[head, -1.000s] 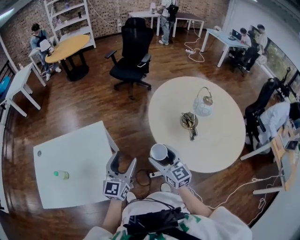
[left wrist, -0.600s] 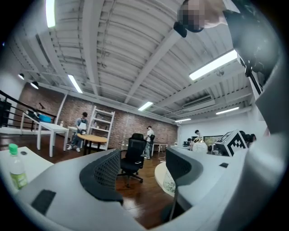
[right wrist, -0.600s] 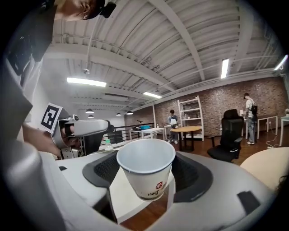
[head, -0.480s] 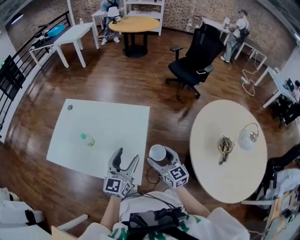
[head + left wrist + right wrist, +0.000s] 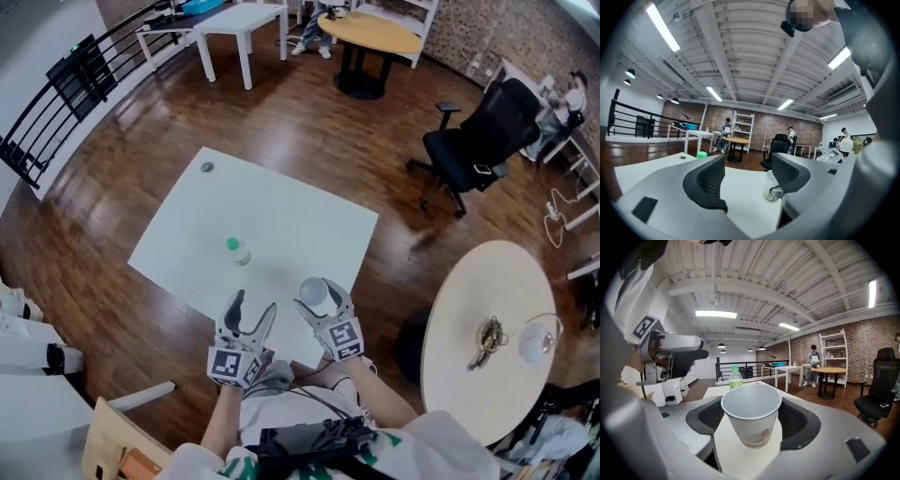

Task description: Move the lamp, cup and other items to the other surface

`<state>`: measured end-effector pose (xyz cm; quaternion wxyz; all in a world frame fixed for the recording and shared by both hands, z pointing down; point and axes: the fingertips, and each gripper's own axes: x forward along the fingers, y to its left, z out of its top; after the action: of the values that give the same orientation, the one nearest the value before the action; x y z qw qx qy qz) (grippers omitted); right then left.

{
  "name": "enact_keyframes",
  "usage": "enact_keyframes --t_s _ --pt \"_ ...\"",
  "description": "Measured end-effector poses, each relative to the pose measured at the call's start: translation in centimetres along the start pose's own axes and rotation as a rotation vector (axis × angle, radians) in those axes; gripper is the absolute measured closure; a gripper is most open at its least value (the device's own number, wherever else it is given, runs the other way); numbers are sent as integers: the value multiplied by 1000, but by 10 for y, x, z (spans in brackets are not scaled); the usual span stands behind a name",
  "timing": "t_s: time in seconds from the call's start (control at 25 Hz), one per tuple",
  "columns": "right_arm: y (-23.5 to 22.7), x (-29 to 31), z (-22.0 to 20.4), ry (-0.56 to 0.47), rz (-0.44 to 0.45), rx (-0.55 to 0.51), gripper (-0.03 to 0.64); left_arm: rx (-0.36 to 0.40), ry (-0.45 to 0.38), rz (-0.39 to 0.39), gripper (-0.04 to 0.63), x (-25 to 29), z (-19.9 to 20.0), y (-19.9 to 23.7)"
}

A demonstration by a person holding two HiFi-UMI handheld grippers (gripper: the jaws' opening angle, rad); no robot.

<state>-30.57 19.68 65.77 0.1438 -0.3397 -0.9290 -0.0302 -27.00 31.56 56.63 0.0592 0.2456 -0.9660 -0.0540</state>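
Note:
My right gripper [image 5: 317,294] is shut on a white paper cup [image 5: 315,291], upright over the near edge of the white square table [image 5: 281,211]. In the right gripper view the cup [image 5: 752,417] sits between both pads. My left gripper [image 5: 253,306] stands open and empty beside it on the left, also over the table's near edge. Its jaws [image 5: 746,164] hold nothing, and the cup [image 5: 771,187] shows past the right one. A lamp with a white globe [image 5: 534,343] and a dark metal item [image 5: 487,337] rest on the round table [image 5: 469,291] at the right.
A clear bottle with a green cap [image 5: 236,250] stands mid-table; the bottle [image 5: 735,377] rises just behind the cup. A black office chair [image 5: 478,145] stands between the two tables. More tables, people and a railing [image 5: 66,103] lie farther off.
The view has swung left. Both grippers, the right one carrying the cup, went from beside the round table to over the square table's near edge. The round table now lies far right.

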Motion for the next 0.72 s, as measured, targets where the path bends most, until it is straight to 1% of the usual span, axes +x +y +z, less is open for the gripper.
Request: enact_keyframes --t_s 0.08,0.2,0.28,0.4,0.48,0.6,0.72 --pt "5 33 -10 3 18 -11 242 -2 10 28 287 -3 -2 22" --pt "6 78 -23 -10 34 17 235 -11 18 56 287 -5 -7 49" --pt "4 105 -38 -11 34 48 235 -17 21 69 287 -6 -12 61" --pt "2 138 -60 23 22 77 235 -21 18 72 287 -10 -20 72" --pt "0 156 -71 52 7 68 235 -17 23 66 287 -13 -24 77" --pt "-3 178 -84 90 -18 28 235 6 35 54 287 -15 -28 83" --pt "-4 187 -101 124 -18 12 227 28 43 48 287 -19 -31 85"
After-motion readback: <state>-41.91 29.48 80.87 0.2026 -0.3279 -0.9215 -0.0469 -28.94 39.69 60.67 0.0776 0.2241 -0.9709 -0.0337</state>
